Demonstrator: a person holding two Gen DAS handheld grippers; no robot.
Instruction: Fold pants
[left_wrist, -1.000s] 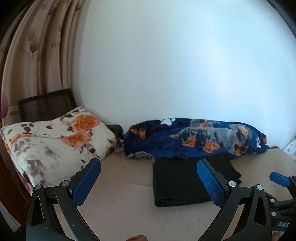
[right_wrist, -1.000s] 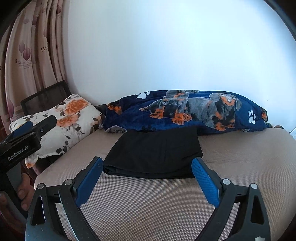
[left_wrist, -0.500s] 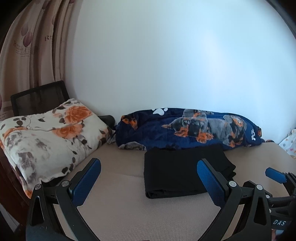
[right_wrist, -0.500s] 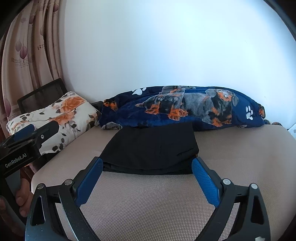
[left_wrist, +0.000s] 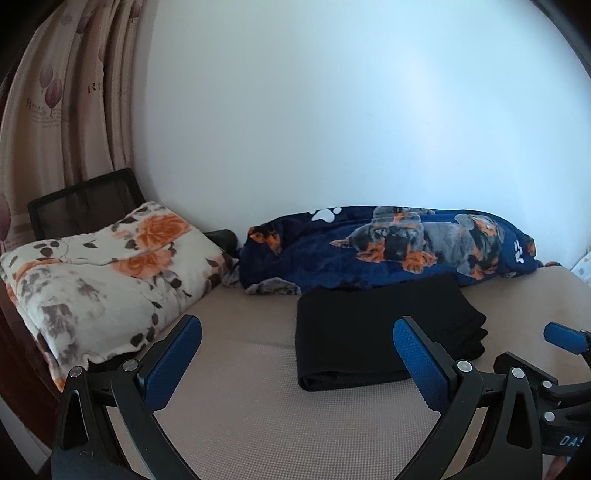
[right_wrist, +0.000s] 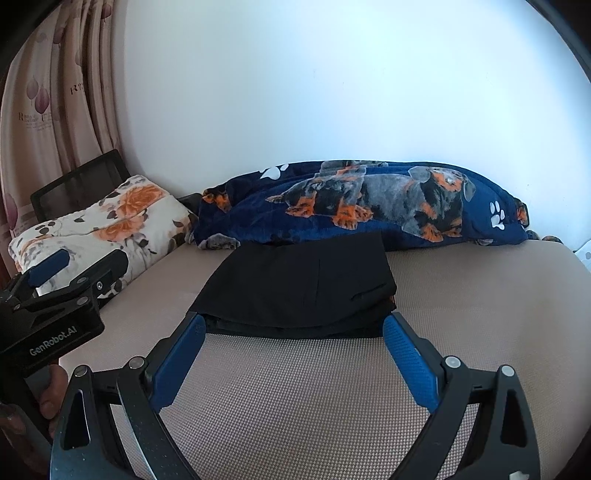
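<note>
Left wrist view shows the left gripper (left_wrist: 297, 347) spread wide above the beige bed (left_wrist: 240, 424), its blue pads holding and touching nothing. The right gripper (right_wrist: 291, 349) is equally wide apart and empty, its tips just short of the near edge of the folded black pants (right_wrist: 299, 288). The pants lie flat toward the bed's far edge, their back edge against the navy dog-print blanket (right_wrist: 369, 203) along the wall. A floral quilt (left_wrist: 103, 273) sits at the bed's left end. Only the right wrist view shows the left tool's "GenRobot.AI" label and the person's fingers (right_wrist: 51, 391) on its handle.
</note>
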